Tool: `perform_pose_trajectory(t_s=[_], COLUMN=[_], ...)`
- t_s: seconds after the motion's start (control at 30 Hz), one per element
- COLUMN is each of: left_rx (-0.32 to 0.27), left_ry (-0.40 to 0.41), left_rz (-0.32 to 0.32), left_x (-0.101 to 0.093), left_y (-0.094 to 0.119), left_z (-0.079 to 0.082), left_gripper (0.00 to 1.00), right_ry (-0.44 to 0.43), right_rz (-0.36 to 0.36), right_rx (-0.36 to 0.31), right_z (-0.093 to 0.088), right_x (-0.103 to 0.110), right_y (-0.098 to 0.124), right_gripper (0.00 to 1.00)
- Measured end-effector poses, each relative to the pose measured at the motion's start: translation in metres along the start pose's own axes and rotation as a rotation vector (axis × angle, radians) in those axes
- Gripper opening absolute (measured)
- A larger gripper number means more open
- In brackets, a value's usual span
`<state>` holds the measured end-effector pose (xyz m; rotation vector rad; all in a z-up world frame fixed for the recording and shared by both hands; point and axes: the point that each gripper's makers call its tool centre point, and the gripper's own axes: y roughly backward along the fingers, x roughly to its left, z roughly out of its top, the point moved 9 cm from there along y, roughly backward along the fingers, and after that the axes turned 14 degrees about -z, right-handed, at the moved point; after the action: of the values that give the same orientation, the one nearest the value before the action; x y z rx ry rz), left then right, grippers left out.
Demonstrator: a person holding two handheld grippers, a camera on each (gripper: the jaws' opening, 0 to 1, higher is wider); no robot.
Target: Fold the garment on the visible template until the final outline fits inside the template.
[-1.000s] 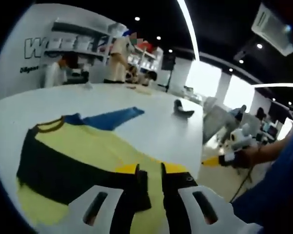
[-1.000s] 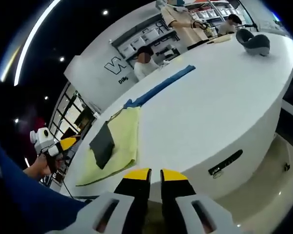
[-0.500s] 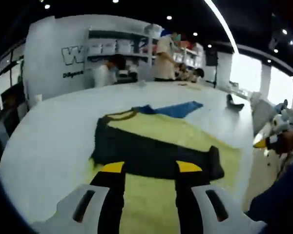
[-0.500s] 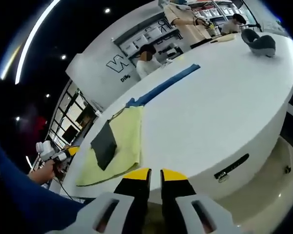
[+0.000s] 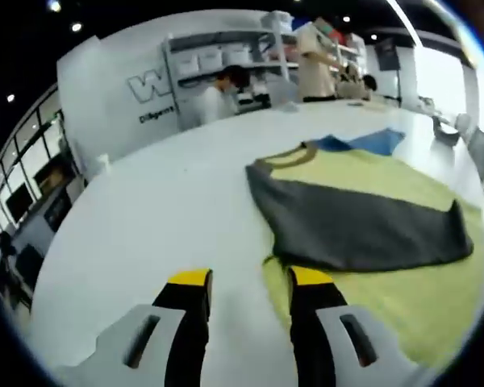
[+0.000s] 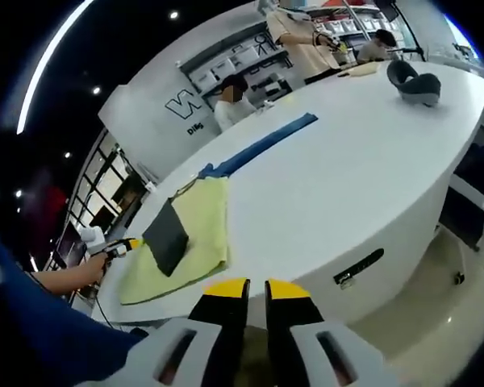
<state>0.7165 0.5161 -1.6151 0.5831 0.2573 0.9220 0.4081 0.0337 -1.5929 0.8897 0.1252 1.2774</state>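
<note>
Yellow garment (image 5: pixel 371 210) flat on white table (image 5: pixel 161 218), possibly over blue template (image 6: pixel 262 145).

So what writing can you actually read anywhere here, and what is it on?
"W": the first big outlined letter on the white back wall in the left gripper view; the rest is cut off by the shelves.
"Dil...": small dark line under it, too blurred to read past the first letters.
"W" and "Dil": the same wall sign in the right gripper view, partly hidden by a person.
Garment, table and grippers: no readable text.
</note>
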Motion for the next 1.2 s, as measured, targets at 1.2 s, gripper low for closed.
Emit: perform_pose_trajectory(t_s=[1.2], left_rx=[-0.142], left_ry=[0.180], left_rz=[-0.013], left_x=[-0.039], left_y=[0.078], left_z=[-0.025], left_gripper=[0.32], right_ry=[0.291], right_rz=[0.291], right_rx=[0.027], right_z=[0.018], right_x=[0.130], right_y=[-0.103], right_gripper=[0.05])
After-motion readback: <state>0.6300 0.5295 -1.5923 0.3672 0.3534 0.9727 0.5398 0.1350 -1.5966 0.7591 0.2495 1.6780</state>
